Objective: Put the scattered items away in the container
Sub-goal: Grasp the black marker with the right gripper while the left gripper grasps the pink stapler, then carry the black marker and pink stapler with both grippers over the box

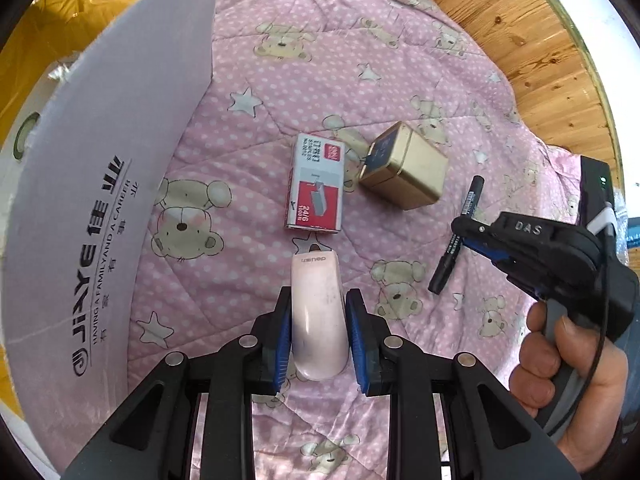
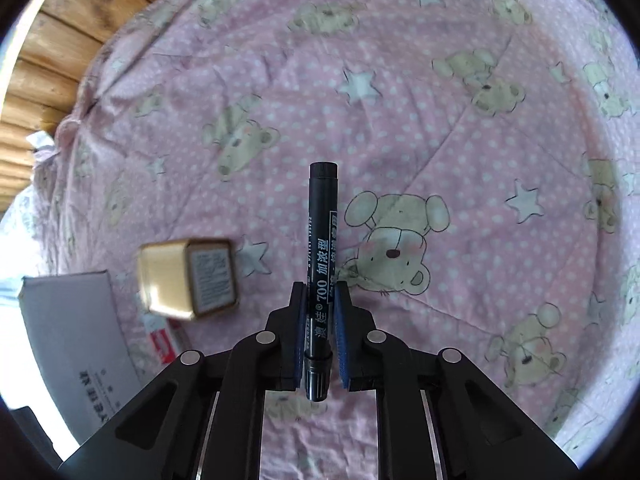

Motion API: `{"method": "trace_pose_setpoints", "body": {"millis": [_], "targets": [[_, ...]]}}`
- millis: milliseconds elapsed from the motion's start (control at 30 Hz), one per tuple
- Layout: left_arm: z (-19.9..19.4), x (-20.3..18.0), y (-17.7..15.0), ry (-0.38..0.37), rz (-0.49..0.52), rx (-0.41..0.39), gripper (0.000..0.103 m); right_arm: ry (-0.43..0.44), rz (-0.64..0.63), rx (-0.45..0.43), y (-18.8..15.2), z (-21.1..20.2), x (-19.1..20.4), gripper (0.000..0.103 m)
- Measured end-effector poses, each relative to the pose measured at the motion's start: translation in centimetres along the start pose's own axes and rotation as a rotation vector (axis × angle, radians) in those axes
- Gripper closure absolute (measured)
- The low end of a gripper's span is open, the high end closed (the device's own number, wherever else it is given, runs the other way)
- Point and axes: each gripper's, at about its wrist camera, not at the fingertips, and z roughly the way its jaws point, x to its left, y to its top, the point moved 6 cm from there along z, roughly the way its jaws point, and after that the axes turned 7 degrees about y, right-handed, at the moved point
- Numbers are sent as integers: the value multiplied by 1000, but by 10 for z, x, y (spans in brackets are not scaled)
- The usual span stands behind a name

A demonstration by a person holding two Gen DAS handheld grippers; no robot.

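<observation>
**Both grippers loaded above the pink quilt**

While we look along the left gripper (image 1: pixel 318 336), we see its blue-padded fingers (image 1: pixel 282 344) pressed against both sides of a pale pink plastic stapler (image 1: pixel 319 316), which points away from us at the bottom centre of the frame. Just beyond its nose lies a red-and-grey cardboard box of staples (image 1: pixel 315 184) flat on the pink bear-and-star quilt (image 1: pixel 280 80), and just to the right of that box sits a small gold metal tin (image 1: pixel 406 166) with a dark lid, tipped on its side. Filling the left of the frame is the grey wall of a printed cardboard box (image 1: pixel 104 184), the container. At the right edge a hand (image 1: pixel 568 376) grips the handle of the right gripper (image 1: pixel 466 232), which carries a black marker pen (image 1: pixel 458 236).

From the right wrist view, we see the right gripper (image 2: pixel 322 332) clamped on that black marker pen (image 2: pixel 321 264), whose far end points to the frame centre and whose near end shows between the pads. The gold tin (image 2: pixel 188 276) appears blurred at lower left, with a corner of the staples box (image 2: pixel 162 340) below it and the grey cardboard box (image 2: pixel 76 340) at the left edge. Wooden planks (image 2: pixel 52 60) show at upper left.
</observation>
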Motion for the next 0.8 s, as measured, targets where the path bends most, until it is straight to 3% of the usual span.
{"method": "trace_pose_setpoints", "body": {"millis": [300, 800], "targets": [[-37, -1, -9, 4, 40, -74, 76, 69, -121, -17, -34, -50, 38, 90], [-104, 29, -48, -16, 30, -198, 76, 148, -260, 15, -106, -62, 96, 90]]}}
